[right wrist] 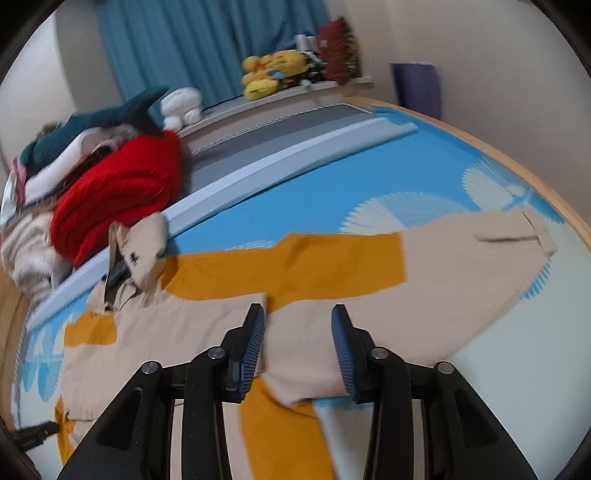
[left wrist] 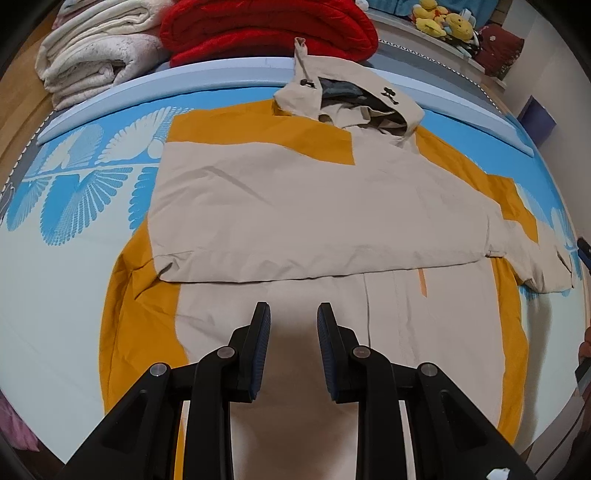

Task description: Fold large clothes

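Observation:
A beige and mustard hooded jacket (left wrist: 295, 199) lies flat on a blue patterned bed sheet (left wrist: 74, 192). Its hood (left wrist: 369, 99) points towards the far side, and a beige panel is folded across the chest. My left gripper (left wrist: 293, 306) hovers over the jacket's lower front, open, with only fabric showing below the gap. In the right wrist view the jacket's sleeve (right wrist: 461, 258) stretches out to the right, its cuff near the bed edge. My right gripper (right wrist: 297, 307) is open above the base of that sleeve, with nothing between its fingers.
A folded red blanket (left wrist: 266, 26) and cream blankets (left wrist: 92, 48) are stacked beyond a pale blue bolster (left wrist: 221, 74). Yellow plush toys (right wrist: 269, 70) sit on a ledge by a blue curtain (right wrist: 207, 44). A purple box (right wrist: 415, 86) stands at the far corner.

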Demonstrator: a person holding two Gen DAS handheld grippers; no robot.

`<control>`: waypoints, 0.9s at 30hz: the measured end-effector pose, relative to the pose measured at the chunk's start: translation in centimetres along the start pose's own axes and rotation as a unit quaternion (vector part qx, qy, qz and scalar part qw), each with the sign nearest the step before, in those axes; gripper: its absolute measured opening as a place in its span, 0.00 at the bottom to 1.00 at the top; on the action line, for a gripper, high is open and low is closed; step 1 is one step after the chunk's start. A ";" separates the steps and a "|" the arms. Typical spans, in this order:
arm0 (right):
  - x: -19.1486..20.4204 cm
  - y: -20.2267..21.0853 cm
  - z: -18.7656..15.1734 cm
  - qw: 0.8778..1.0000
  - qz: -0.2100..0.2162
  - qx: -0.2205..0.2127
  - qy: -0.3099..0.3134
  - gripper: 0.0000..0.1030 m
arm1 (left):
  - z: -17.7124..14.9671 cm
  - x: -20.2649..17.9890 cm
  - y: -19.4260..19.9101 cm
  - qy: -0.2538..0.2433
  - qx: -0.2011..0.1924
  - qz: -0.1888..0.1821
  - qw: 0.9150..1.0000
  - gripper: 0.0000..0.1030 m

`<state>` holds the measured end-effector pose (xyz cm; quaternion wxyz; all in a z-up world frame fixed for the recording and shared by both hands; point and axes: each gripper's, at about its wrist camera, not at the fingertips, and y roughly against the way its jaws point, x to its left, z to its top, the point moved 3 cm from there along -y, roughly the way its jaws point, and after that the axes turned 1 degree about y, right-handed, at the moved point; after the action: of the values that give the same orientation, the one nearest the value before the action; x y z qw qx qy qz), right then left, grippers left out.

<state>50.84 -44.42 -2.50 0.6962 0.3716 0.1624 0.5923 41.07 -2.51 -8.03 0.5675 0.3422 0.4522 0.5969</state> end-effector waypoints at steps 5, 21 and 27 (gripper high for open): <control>-7.7 1.2 1.0 0.997 0.000 -0.016 -0.071 0.12 | -0.2 -0.9 -0.3 -0.011 0.003 -0.002 1.000 0.22; -30.5 -3.2 -0.3 0.956 -0.053 -0.018 -0.288 0.30 | -0.6 -4.8 -3.1 -0.051 0.024 0.004 0.998 0.22; -33.3 -6.2 -0.3 0.950 -0.052 -0.016 -0.306 0.37 | -0.6 -5.3 -3.7 -0.059 0.030 0.000 0.998 0.22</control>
<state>46.79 -75.91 -14.20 0.7481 0.5151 -0.0486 0.4155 42.54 -8.01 -11.15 0.5824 0.3937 0.4359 0.5620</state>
